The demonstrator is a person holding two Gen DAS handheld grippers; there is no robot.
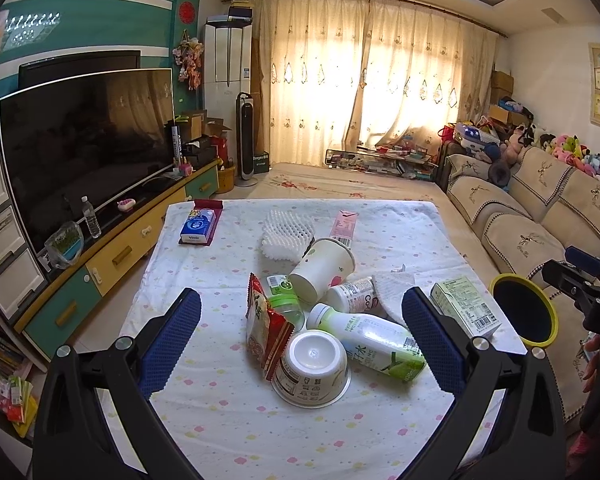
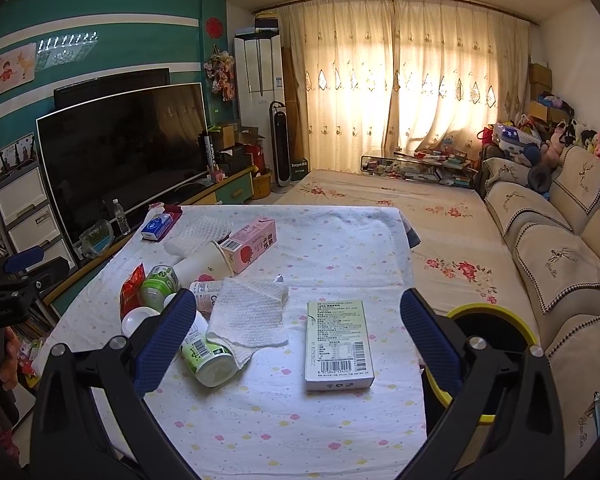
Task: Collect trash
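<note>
Left wrist view: the left hand-held gripper (image 1: 300, 336) hangs wide open, holding nothing, over the trash pile mid-surface, with the upturned white bowl (image 1: 314, 368) between its fingers. Best to drop straight and pinch the bowl's wall.

Right wrist view: the right hand-held gripper (image 2: 298, 332) also gapes empty, framing the green carton (image 2: 338, 344) near the surface's right edge, beside the yellow-rimmed bin (image 2: 496, 318).

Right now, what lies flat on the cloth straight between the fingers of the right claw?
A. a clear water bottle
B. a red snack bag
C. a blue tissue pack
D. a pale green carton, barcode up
D: in the right wrist view the pale green carton lies flat, barcode up, between the open right claw.
</note>
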